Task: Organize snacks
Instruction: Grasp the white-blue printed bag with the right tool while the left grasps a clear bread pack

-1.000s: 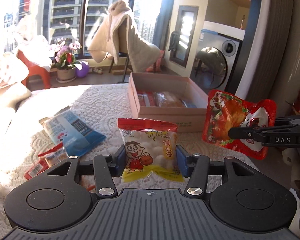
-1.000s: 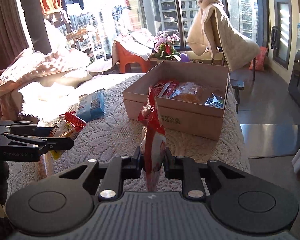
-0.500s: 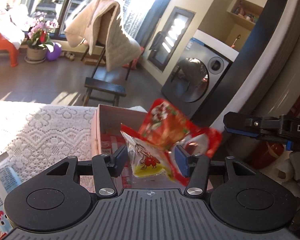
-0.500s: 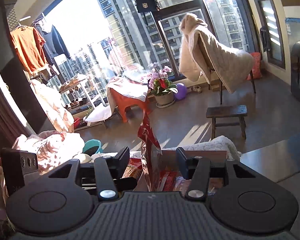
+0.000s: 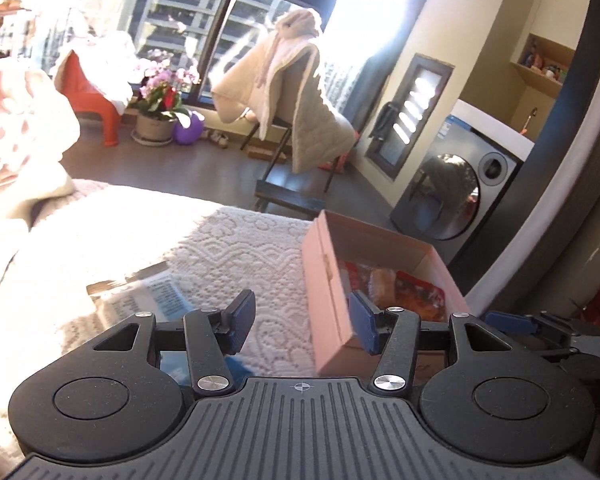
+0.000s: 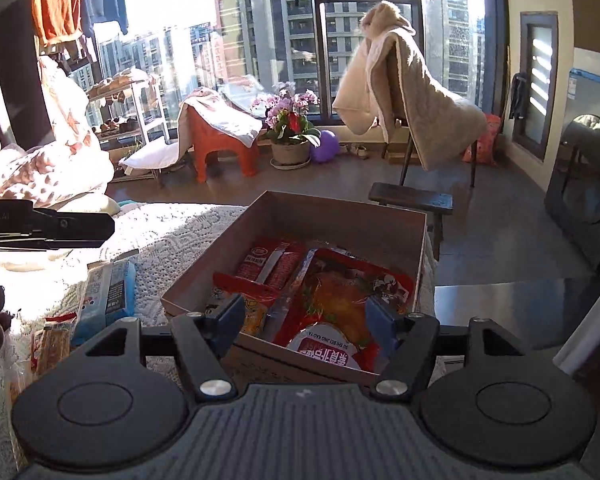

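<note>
Your right gripper (image 6: 305, 322) hangs over the near end of the cardboard box (image 6: 342, 216), and its jaws have just been opening — nothing sits between the pads now. The red chicken-leg pouch (image 6: 340, 300) lies flat inside the box, beside the yellow snack bag (image 6: 242, 300) and a red-and-white packet (image 6: 270, 262). Your left gripper (image 5: 302, 322) stands with fingers apart and empty, straddling the box's left wall above the lace tablecloth (image 5: 236, 248). A blue packet (image 6: 110, 294) lies on the cloth, left of the box.
</note>
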The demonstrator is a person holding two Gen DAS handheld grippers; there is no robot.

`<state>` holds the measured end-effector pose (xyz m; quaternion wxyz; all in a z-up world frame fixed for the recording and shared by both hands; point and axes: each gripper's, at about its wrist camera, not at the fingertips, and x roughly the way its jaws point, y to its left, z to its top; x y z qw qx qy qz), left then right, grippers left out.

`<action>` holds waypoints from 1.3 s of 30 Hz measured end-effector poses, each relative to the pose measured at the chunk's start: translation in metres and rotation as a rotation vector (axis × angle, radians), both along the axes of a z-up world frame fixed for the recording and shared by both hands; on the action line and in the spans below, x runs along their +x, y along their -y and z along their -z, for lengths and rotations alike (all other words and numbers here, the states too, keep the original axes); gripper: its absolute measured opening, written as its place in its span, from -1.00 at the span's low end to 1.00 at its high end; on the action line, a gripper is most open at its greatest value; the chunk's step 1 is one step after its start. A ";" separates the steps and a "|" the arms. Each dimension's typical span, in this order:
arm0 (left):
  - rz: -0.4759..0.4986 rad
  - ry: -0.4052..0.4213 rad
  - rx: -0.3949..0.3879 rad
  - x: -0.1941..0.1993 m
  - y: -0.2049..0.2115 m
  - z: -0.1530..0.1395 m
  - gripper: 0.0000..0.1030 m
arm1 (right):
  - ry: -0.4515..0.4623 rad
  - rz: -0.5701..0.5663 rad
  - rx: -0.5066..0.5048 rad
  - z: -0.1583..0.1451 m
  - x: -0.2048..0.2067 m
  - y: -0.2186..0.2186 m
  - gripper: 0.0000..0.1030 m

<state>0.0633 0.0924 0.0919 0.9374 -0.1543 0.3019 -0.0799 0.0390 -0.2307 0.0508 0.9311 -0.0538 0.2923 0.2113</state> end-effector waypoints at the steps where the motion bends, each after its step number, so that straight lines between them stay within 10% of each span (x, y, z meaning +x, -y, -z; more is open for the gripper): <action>1: -0.049 -0.020 0.023 -0.010 -0.011 0.004 0.10 | 0.005 -0.049 -0.030 0.001 -0.008 -0.015 0.44; 10: -0.259 -0.212 0.059 -0.095 -0.076 0.048 0.10 | -0.124 -0.374 -0.038 0.017 -0.014 -0.151 0.50; 16: -0.245 -0.214 0.057 -0.112 -0.078 0.053 0.10 | -0.246 -0.351 -0.009 0.030 0.036 -0.242 0.55; 22: -0.211 -0.205 0.041 -0.114 -0.073 0.055 0.10 | -0.221 -0.235 -0.236 0.056 0.085 -0.316 0.54; 28: -0.190 -0.203 0.045 -0.112 -0.071 0.057 0.10 | -0.285 -0.256 -0.183 0.061 0.093 -0.294 0.65; 39: -0.148 -0.195 0.052 -0.104 -0.052 0.054 0.10 | -0.132 -0.313 -0.087 -0.005 0.022 -0.177 0.63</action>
